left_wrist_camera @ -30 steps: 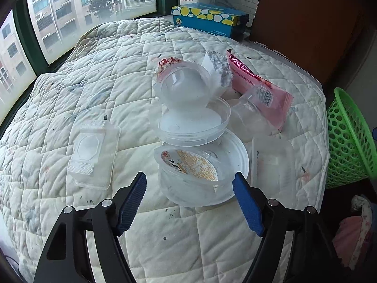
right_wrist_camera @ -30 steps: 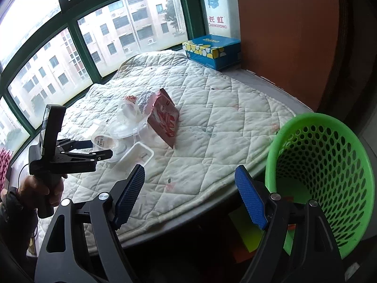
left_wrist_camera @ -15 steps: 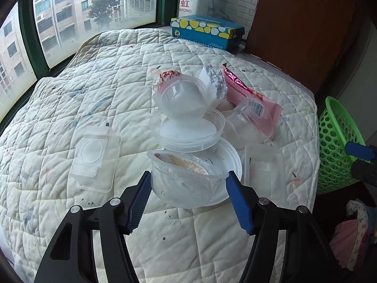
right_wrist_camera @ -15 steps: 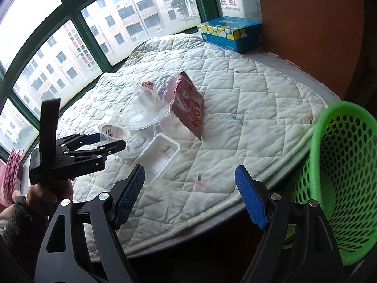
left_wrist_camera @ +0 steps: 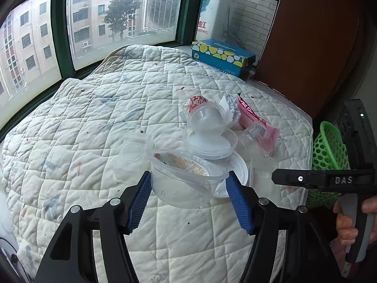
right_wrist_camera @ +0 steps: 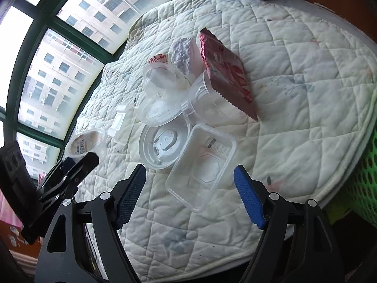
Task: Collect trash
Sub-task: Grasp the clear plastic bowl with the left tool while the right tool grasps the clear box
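A: What was the left gripper (left_wrist_camera: pixel 188 188) doing?

B: Its blue pads were clamped on a clear plastic cup (left_wrist_camera: pixel 186 176) with a printed foil lid, one pad on each side wall. The cup was tilted and lifted off the quilted table cover (left_wrist_camera: pixel 94 122), just in front of the pile of clear containers (left_wrist_camera: pixel 209 139).

A: And the right gripper (right_wrist_camera: pixel 189 188)?

B: Its jaws had just been closing a little, but they stood wide with nothing pressed between them. A clear rectangular tray (right_wrist_camera: pixel 202 167) lay on the cover just ahead of the fingertips, at the near side of the pile and touching the round white lid (right_wrist_camera: pixel 162 148).

A: Other trash?

B: A pink snack wrapper (right_wrist_camera: pixel 226 70) leaned on the pile's far side. The green basket (left_wrist_camera: pixel 329 146) sat off the cover's edge, beyond the wrapper.
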The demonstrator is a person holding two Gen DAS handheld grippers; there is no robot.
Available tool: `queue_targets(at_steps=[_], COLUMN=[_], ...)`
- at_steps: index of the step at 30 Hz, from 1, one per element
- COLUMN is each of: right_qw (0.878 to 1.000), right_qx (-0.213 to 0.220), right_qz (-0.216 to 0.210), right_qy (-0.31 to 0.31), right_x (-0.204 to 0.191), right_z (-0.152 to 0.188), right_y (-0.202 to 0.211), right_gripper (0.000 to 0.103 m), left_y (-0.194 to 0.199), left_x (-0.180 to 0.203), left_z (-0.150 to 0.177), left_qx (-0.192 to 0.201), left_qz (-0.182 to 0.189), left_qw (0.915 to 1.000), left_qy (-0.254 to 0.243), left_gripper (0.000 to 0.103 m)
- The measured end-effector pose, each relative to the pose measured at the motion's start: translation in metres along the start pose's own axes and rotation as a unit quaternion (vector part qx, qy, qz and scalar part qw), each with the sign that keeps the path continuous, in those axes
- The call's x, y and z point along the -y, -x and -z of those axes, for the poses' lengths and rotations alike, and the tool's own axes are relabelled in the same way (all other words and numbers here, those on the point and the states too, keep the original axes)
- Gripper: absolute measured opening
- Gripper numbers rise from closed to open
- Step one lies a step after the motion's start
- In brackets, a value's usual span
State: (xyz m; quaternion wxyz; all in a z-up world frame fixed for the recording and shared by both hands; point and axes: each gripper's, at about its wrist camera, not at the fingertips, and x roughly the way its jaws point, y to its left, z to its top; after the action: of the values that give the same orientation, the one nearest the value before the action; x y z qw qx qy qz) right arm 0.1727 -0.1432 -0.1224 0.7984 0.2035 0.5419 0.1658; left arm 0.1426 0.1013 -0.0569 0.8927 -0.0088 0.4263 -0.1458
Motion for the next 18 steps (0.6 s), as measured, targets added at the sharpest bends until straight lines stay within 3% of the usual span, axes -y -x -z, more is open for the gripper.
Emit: queue_targets(at_steps=[12,18], right_qw=[0.998,0.998], right_qx=[-0.024,-0.022], right_qz=[0.041,0.042], right_qy=[-0.035,-0.036], right_x=[0.007,0.007], right_z=[-0.002,-0.006], right_y=[-0.028,-0.033], right_gripper=[0.063,0.064], left_y=[0.003,0.000], left_x=[-0.015,-0.013], left_z=[0.009,0.010], left_qx=[0.001,0.000], left_qz=[0.003,0.003], left_qw=[0.9999,0.9999], left_qy=[0.015,0.016], left_gripper=[0.062,0.062])
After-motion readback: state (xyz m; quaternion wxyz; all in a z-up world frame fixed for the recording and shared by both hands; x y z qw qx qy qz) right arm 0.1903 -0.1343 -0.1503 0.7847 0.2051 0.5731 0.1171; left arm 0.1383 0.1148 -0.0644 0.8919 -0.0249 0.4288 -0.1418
